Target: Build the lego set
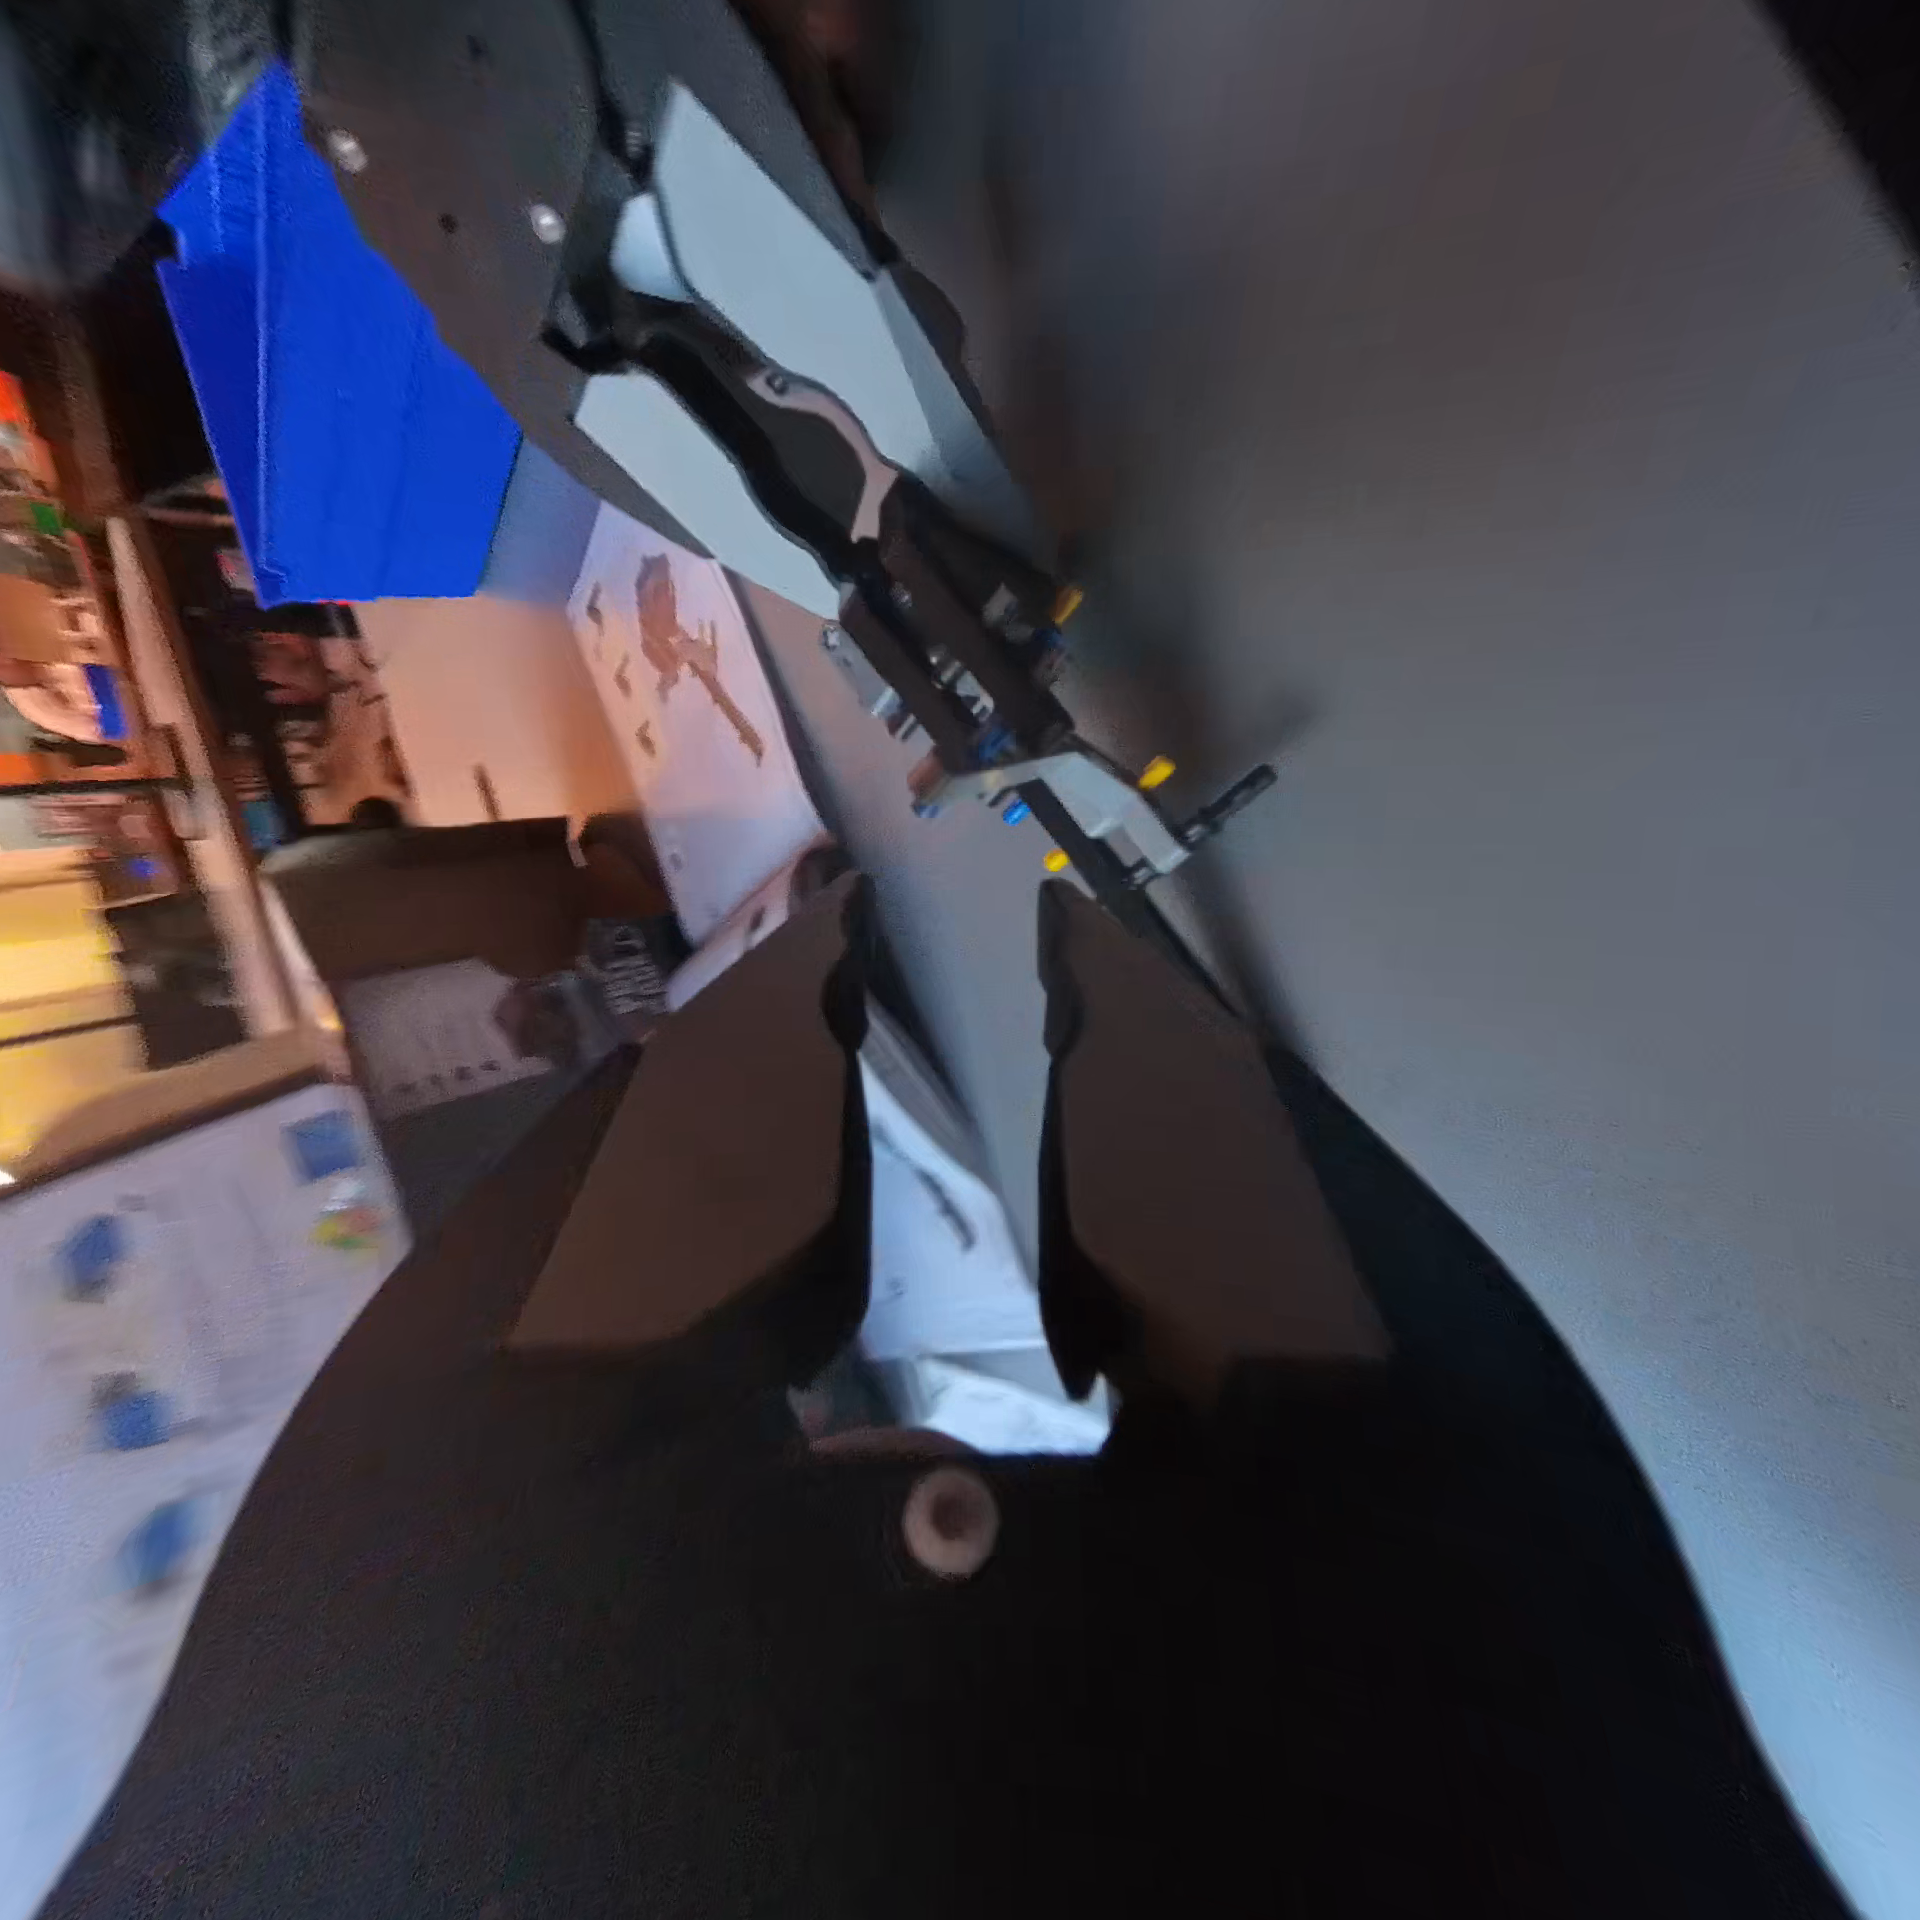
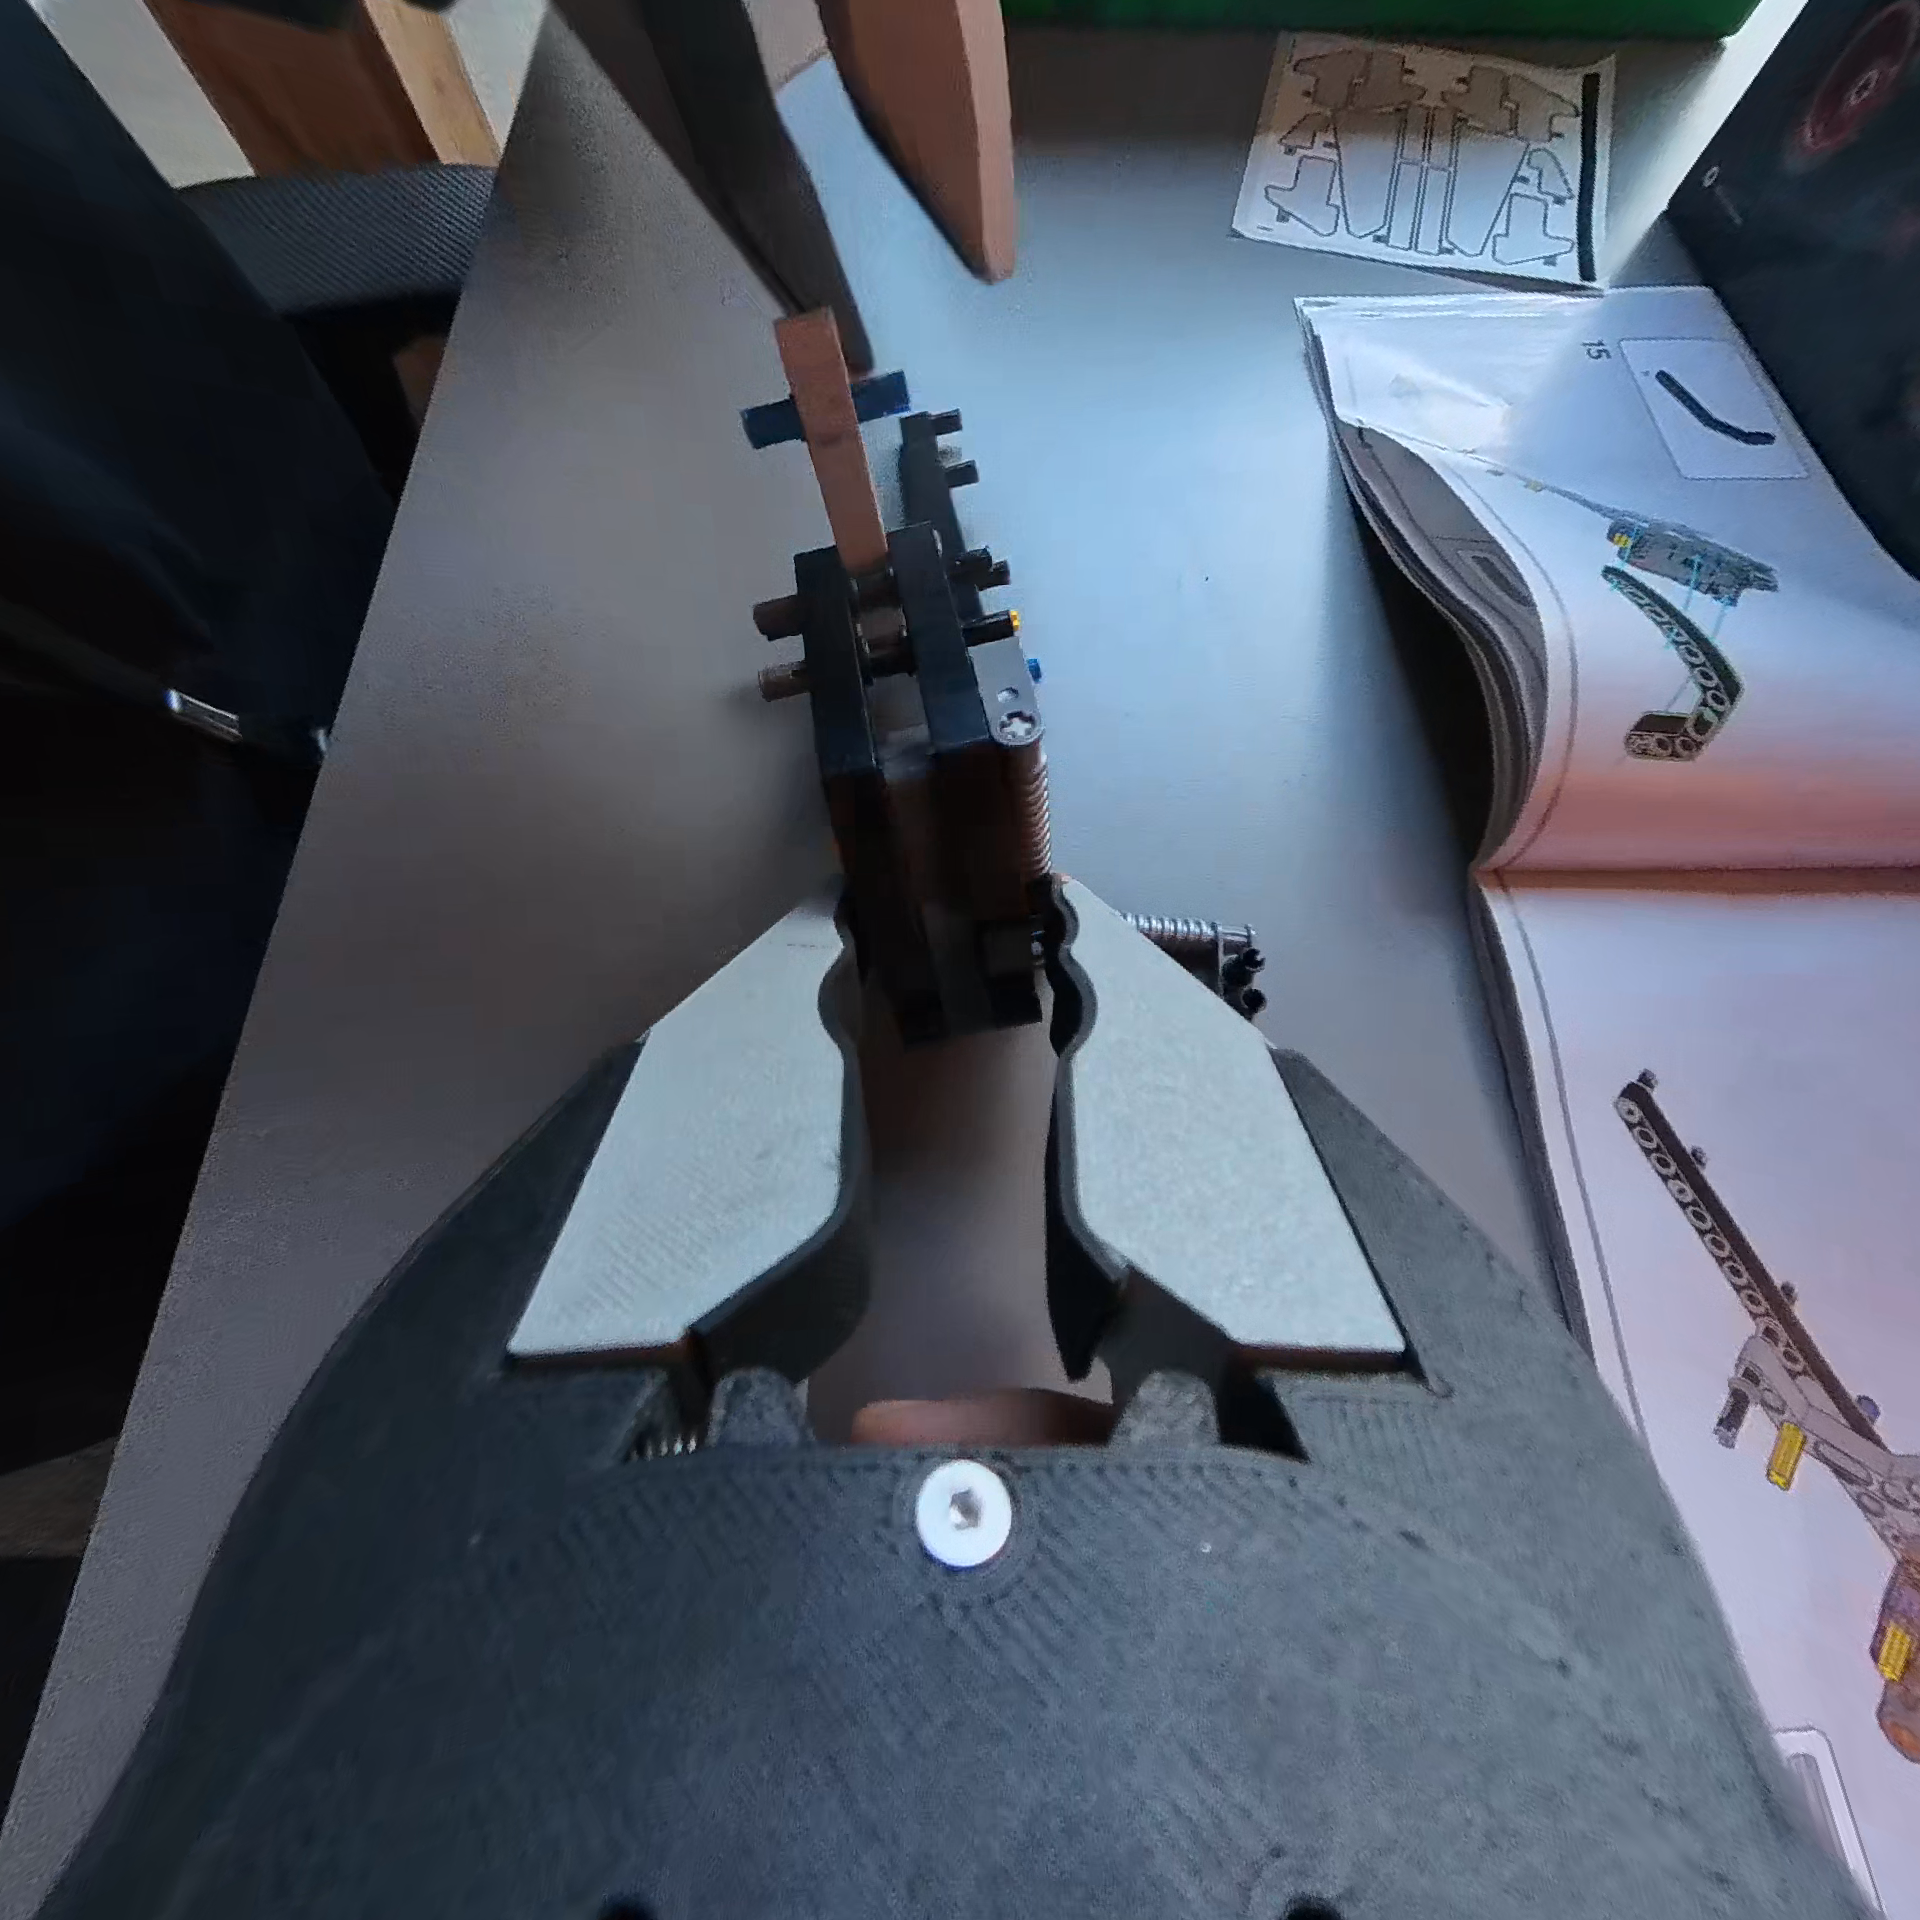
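Right wrist view: the right gripper [image 2: 951, 961] is clenched on the black end of the lego assembly [image 2: 914, 665], a ribbed beam stack bristling with pins, held over the grey tabletop [image 2: 582, 644] near its left edge. The instruction booklet [image 2: 1662, 644] lies open toward the right edge. The left gripper [image 1: 948, 914] hangs released, blurred, just beside the model's far end. Judging by this, a mid-build joining step; next it must align and grip squarely.

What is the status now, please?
Right tool shut on lego model. Left tool open, empty, near model. Booklet beside, nothing blocking.
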A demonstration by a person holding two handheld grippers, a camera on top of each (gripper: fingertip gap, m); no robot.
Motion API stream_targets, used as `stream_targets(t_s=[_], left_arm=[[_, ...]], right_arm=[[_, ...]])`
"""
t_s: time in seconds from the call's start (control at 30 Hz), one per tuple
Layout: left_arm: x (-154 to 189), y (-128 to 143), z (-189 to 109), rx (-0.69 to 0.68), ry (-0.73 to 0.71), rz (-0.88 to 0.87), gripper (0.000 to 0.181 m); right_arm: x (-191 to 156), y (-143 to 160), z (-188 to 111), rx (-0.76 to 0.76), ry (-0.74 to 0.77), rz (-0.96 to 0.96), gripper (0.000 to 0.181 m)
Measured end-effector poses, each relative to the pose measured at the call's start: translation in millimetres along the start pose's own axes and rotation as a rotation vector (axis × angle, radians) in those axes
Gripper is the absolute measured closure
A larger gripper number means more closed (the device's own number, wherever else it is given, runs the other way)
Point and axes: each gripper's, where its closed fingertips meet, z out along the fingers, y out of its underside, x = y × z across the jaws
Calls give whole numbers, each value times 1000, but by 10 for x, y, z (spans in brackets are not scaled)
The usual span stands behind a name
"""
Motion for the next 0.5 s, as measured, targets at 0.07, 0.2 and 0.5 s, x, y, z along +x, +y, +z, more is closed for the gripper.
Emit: stream_targets(t_s=[0.07, 0.2, 0.5], left_arm=[[36, 48, -58, 124, 34, -147, 154], [182, 143, -64, 270, 120, -320, 158], [386, 177, 31, 264, 202, -342, 157]], right_arm=[[21, 1, 1, -1, 5, 5, 148], [51, 5, -11, 3, 8, 13, 143], [55, 15, -32, 4, 13, -5, 141]])
